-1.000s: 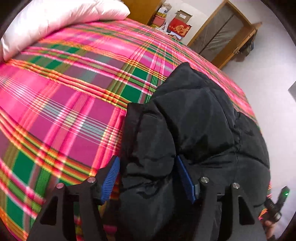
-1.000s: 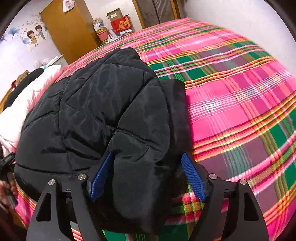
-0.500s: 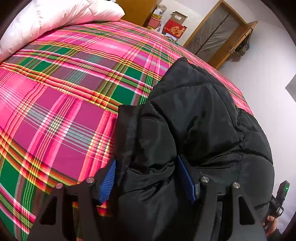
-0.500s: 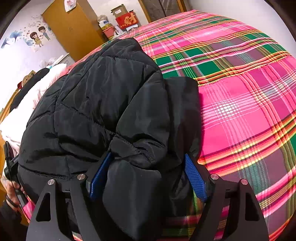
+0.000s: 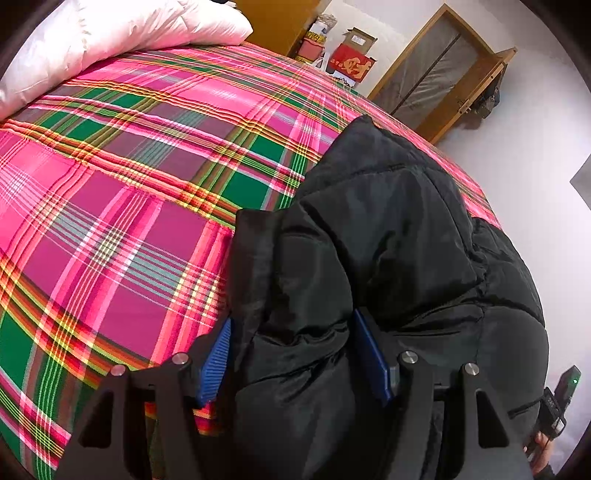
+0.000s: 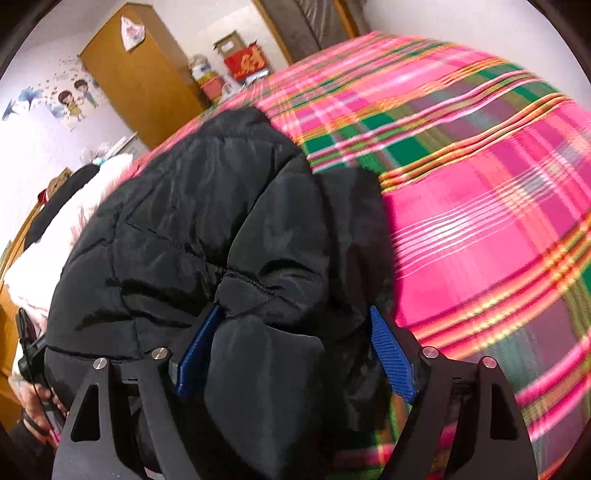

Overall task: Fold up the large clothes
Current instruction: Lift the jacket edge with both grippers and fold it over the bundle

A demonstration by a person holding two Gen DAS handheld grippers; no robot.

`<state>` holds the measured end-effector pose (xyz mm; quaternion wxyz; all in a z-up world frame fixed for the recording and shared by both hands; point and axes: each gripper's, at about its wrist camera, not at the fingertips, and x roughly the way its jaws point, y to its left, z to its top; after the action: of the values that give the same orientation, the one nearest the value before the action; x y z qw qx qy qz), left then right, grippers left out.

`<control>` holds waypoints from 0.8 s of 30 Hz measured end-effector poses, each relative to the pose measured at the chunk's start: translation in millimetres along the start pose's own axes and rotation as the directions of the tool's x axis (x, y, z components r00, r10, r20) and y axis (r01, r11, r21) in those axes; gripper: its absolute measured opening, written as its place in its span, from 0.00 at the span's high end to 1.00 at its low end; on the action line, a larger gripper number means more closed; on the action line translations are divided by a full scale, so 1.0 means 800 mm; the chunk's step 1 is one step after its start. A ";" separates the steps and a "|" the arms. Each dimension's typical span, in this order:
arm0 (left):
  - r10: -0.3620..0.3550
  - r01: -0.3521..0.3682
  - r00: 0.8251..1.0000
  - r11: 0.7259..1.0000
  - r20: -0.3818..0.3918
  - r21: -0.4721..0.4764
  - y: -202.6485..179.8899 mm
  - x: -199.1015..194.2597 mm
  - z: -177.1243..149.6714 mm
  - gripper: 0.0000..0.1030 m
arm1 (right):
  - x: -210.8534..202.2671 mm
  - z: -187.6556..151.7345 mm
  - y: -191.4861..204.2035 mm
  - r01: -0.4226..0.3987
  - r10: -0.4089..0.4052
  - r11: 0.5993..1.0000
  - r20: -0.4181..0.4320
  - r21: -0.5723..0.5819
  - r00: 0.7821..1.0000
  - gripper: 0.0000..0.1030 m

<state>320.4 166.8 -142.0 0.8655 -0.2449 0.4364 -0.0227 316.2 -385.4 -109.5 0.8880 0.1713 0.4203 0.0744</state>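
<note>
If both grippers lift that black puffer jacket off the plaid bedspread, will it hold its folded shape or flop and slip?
The black puffer jacket will probably sag: it already drapes in soft bulges around the left gripper and right gripper. Its sheen suggests a slick shell, so it may slip. The puffy quilting looks light for its bulk and likely to spring open.

Jacket [image 5: 388, 240] quilted, slightly glossy cloth; bedspread [image 5: 129, 221] woven matt.

Place: we see a home bedroom | Signs: bed with pink plaid cover [image 5: 140, 206], white pillow [image 5: 122, 33], wooden wardrobe [image 6: 136, 77], cartoon wall stickers [image 6: 74, 101], stacked boxes [image 5: 351, 59] by the wall.
</note>
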 end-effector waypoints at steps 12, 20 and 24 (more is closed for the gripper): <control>-0.004 0.004 1.000 1.000 0.007 0.005 -0.002 0.002 0.001 0.35 | 0.033 0.001 -0.016 -0.033 0.037 0.998 -0.071 0.051 0.997 0.00; 0.002 -0.002 1.000 1.000 0.017 0.015 -0.008 0.005 -0.004 0.35 | 0.029 -0.006 -0.006 -0.101 0.104 0.994 -0.081 0.041 0.991 0.34; -0.029 0.029 1.000 1.000 0.012 0.002 -0.002 0.008 -0.004 0.35 | 0.039 -0.003 -0.013 -0.139 0.146 0.987 -0.090 0.085 0.985 0.33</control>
<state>322.3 162.9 -147.3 0.8679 -0.2505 0.4276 -0.0344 334.1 -386.2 -136.9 0.8517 0.2318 0.4518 0.1294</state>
